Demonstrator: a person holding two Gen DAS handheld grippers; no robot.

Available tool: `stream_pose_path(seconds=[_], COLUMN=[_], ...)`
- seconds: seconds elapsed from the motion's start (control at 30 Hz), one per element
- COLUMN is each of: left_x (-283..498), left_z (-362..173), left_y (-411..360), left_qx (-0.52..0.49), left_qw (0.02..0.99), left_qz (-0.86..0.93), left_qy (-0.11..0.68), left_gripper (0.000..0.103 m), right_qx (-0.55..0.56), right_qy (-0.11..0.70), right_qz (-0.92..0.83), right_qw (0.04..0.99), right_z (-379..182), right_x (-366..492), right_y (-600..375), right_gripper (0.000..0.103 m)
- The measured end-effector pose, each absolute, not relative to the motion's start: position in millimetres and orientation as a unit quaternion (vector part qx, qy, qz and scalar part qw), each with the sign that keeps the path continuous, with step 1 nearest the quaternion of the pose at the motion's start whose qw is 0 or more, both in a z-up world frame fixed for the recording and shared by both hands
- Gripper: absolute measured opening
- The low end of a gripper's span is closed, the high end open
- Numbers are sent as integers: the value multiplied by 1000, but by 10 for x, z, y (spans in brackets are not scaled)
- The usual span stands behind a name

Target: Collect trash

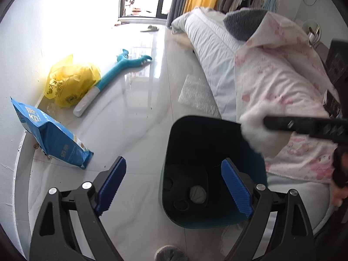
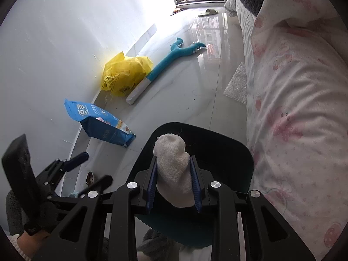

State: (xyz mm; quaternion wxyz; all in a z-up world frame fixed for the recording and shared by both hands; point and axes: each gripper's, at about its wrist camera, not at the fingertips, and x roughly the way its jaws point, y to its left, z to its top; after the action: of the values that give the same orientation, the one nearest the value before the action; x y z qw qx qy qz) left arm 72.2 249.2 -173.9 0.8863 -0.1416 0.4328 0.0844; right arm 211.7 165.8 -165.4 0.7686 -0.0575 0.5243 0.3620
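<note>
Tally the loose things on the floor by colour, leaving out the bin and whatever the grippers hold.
Yellow: 1, the plastic bag
Blue: 1, the printed pouch
Teal and white: 1, the long plush toy
Pale green: 1, the slipper
Clear: 1, the bubble wrap sheet
Total: 5

My bin is dark teal, the sock white, my finger pads blue — the blanket pink-spotted.

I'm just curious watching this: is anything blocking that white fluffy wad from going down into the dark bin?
Nothing visible does. The right gripper holds the white fluffy wad directly above the open teal bin. The bin has no lid, and the left gripper hangs open beside it, not under the wad.
</note>
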Motion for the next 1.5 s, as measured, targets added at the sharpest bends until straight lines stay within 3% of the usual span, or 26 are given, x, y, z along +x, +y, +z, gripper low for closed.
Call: stream_pose_path(seconds=[0.47,0.77,0.83,0.9,0.97,1.5], left_x=[613,501,471,445,423,511], left_z=[-1183,-857,-800,-740,-679,-207], left_y=[2426,2331,2331,2325,2310,1816], left_qx=[-115,-98,-103,-107,-101,-76], left_qw=[927,943,945,947,949,970], left_qz=[77,69,67,65,71,38], left_qy=[348,310,303,297,292,229], left_gripper=[94,94,94,94,95,96], right_qx=[-98,-120,-125,-122,-120,-46], right_qy=[583,595,596,602,604,502], right_qz=[325,317,310,307,307,346], right_qw=[738,729,730,727,726,792], right_z=[-2232,-2323,-2329,-2330,-2304,-1392], right_x=[2130,2120,2124,2138,2129,2098], right_y=[1832,1827,1817,1775,1743,1131], right_gripper=[29,29,31,46,52,63])
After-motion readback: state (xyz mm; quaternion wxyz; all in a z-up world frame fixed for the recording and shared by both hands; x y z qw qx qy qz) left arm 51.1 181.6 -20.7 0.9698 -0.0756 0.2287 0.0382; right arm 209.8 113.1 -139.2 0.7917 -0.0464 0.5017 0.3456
